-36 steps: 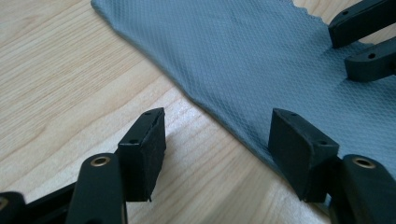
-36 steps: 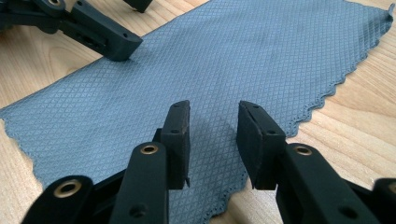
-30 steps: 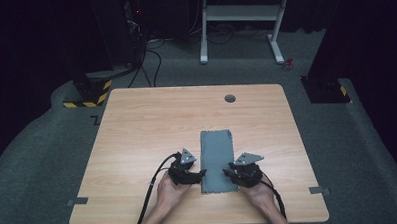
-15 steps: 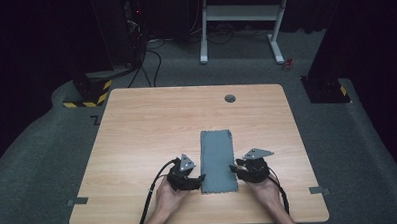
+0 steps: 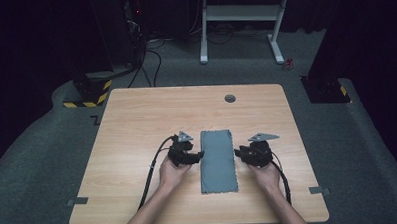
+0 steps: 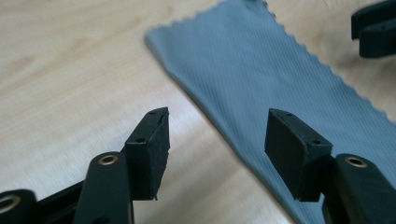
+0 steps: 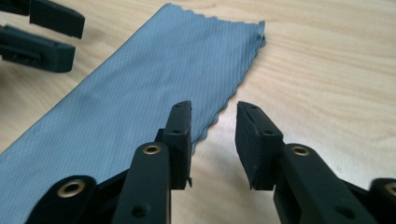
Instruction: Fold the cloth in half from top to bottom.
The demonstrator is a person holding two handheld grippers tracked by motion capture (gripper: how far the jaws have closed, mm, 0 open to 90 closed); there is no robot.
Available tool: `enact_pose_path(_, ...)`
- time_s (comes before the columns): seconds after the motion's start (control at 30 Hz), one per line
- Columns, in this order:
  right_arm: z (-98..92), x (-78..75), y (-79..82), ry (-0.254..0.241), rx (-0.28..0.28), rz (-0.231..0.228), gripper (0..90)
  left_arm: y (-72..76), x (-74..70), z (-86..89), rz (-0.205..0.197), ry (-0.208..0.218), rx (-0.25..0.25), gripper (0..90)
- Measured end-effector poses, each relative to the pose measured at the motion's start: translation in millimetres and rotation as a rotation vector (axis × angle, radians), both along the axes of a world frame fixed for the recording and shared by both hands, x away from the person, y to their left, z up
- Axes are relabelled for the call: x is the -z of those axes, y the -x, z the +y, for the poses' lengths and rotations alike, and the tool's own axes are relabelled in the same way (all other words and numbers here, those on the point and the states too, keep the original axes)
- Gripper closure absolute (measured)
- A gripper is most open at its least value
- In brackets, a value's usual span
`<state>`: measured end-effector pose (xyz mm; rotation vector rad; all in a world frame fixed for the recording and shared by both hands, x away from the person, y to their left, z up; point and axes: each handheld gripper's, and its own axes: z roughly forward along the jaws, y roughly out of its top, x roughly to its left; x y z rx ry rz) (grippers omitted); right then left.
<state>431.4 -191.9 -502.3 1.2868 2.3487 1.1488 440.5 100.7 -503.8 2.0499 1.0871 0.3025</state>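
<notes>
A grey cloth (image 5: 217,161), folded into a long strip with zigzag edges, lies flat on the wooden table (image 5: 137,124). My left gripper (image 5: 197,155) sits at the strip's left long edge, my right gripper (image 5: 239,153) at its right long edge. Both point inward at the cloth. In the left gripper view the left gripper (image 6: 219,147) has its jaws apart, just closing a little, with the cloth's (image 6: 289,70) edge on the table between them. In the right gripper view the right gripper (image 7: 212,135) has narrower jaws, also just closing, straddling the cloth's (image 7: 140,79) zigzag edge without pinching it.
A round cable hole (image 5: 230,98) sits near the table's far edge. A black cable (image 5: 151,176) trails from the left gripper toward the near edge. Tape marks (image 5: 317,190) lie at the table's near corners. A white desk frame (image 5: 238,13) stands on the floor beyond.
Both hands have slid away from the person, from the cloth's near end to the middle of its long sides. The right hand also moved outward to the right. The cloth has not moved.
</notes>
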Motion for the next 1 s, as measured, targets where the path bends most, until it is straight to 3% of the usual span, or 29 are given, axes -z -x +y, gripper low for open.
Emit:
enact_pose_path(0.03,0.9,-0.5,-2.7,0.002,0.001,0.000,67.7,-4.5,-1.2,0.2,-0.001,0.012,-0.006,41.0)
enact_pose_path(0.43,9.0,-3.1,-35.8,-0.015,0.054,0.016,70.7,-48.0,-0.2,-8.8,0.038,-0.021,-0.064,43.6)
enact_pose_path(0.57,13.0,-3.6,-46.7,-0.009,0.070,0.026,71.1,-60.2,0.0,-14.9,0.045,-0.065,-0.031,43.7)
enact_pose_path(0.67,18.5,-2.8,-53.1,0.012,0.063,0.014,70.8,-67.8,1.2,-14.3,0.058,-0.030,-0.053,43.5)
enact_pose_path(0.7,20.6,-2.1,-56.8,0.022,0.063,0.027,70.6,-71.2,2.3,-14.2,0.060,-0.036,-0.061,43.6)
enact_pose_path(0.8,25.2,-0.9,-65.2,0.037,0.080,0.024,68.0,-76.2,4.4,-15.4,0.063,-0.051,-0.074,43.8)
enact_pose_path(0.9,27.8,1.1,-73.2,0.053,0.092,0.042,66.1,-76.3,4.4,-18.5,0.039,-0.047,-0.083,44.6)
enact_pose_path(1.0,28.8,2.4,-78.7,0.033,0.119,0.039,66.1,-75.7,5.4,-22.7,0.027,-0.048,-0.079,46.1)
